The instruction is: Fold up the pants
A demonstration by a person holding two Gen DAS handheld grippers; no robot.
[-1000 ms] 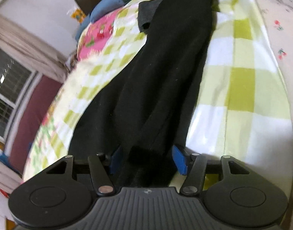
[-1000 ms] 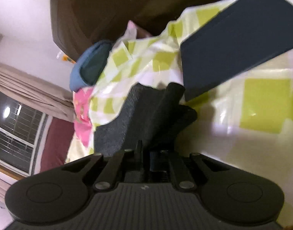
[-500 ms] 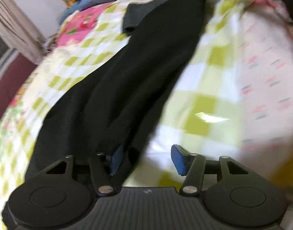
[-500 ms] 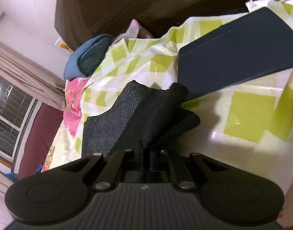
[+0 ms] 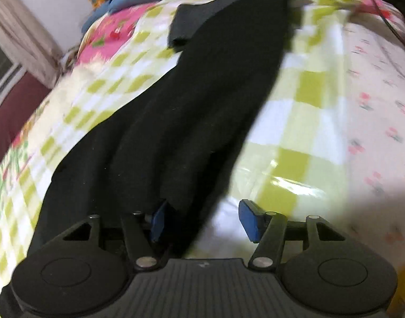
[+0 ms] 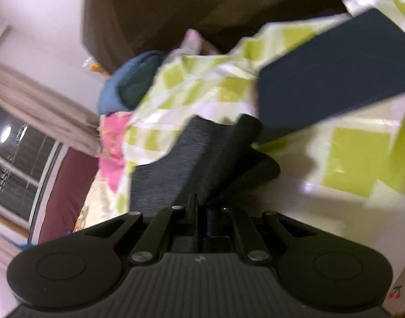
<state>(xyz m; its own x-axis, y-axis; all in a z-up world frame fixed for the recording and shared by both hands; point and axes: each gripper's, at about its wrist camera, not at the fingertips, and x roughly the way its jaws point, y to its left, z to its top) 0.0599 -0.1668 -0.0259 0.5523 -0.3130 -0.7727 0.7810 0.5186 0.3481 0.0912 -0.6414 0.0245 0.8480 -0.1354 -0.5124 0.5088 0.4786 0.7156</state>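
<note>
In the left wrist view, we see the long black fabric pants [image 5: 191,111] stretched lengthwise along the green-and-white checked bedcover [image 5: 303,132], legs laid together but not yet folded across, so we judge most folding remains. Our left gripper [image 5: 202,220] stands spread, its jaws having just opened a little; the near end of the pants lies between them, against the left blue pad [image 5: 158,218] only.

In the right wrist view, our right gripper [image 6: 202,212] is pressed together, pinching the far end of the pants [image 6: 202,159], beside a dark navy flat slab [image 6: 335,79].
</note>
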